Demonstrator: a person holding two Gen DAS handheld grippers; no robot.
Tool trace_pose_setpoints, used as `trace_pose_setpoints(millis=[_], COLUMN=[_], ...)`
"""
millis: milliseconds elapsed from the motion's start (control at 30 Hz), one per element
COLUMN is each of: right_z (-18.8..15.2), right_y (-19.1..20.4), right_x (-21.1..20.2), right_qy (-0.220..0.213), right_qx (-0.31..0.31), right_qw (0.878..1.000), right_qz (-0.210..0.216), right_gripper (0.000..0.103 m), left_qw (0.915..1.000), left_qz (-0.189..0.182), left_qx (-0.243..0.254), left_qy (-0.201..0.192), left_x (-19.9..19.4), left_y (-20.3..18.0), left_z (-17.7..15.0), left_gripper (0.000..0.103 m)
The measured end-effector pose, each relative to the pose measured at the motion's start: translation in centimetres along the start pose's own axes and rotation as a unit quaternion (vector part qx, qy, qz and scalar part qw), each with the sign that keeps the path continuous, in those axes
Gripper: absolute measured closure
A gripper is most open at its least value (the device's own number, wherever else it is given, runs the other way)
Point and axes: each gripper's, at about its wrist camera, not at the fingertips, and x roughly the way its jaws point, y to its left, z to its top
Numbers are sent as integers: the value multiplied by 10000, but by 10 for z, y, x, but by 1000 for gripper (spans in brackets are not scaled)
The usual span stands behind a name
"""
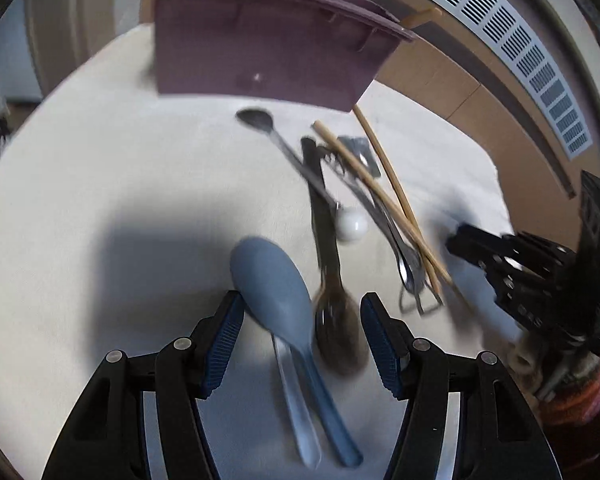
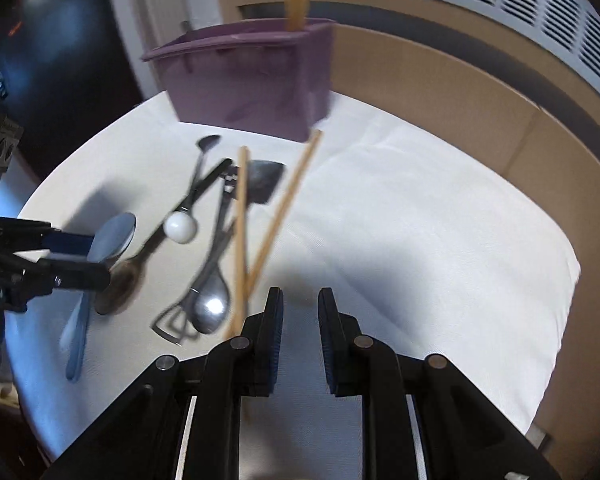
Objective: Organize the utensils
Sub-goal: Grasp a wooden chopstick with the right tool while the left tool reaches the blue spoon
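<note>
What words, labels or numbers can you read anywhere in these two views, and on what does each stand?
"obot.AI": white letters on the black body of the left tool, cut off at the frame edge in the right wrist view.
No other text shows on the purple bin or the utensils.

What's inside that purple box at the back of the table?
One wooden stick pokes up above the rim of the purple box at its far corner. Both cameras look at the box from the side, so its walls hide the rest of the inside.

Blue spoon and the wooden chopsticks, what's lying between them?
In the left wrist view: a dark brown spoon, a white-ball-handled spoon and metal utensils.
</note>
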Motion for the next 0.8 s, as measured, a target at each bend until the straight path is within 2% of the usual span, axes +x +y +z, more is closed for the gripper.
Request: trace_pose_setpoints(millis=[133, 333, 433, 500, 567, 633, 700, 767, 800], right_z=[-14, -19, -19, -19, -19, -15, -9, -1, 2], right_y=[-7, -12, -18, -25, -29, -27, -18, 0, 9], right_x=[1, -2, -2, -1, 0, 3, 5, 8, 8], right_qy=[42, -28, -53, -65, -50, 31, 162, 255, 198], right_qx=[288, 591, 917, 1210, 1473, 1554, 1254, 677, 435], right_qw=[9995, 9982, 9957, 9916, 9873, 9859, 9908, 9973, 9988], right_qz=[-104, -73, 154, 446, 598, 614, 481, 104, 48], right_gripper=[85, 82, 74, 67, 66, 61, 59, 63, 73], left_qw=[9985, 9950, 9918, 9867, 9830, 9836, 9869, 9918, 9945], left_qz=[399, 764, 1008, 1322, 1505, 1459, 1280, 943, 717], left_qx=[362, 627, 732, 795, 771, 589, 363, 43, -125], left_qy=[-130, -132, -278, -521, -712, -884, -917, -857, -755], left_x=[11, 11, 6, -2, -10, -22, -33, -42, -45], left_y=[-6, 2, 12, 23, 33, 45, 56, 67, 73], left_z=[12, 19, 21, 22, 23, 23, 20, 13, 9], left_gripper=[42, 42, 42, 42, 42, 42, 42, 42, 42])
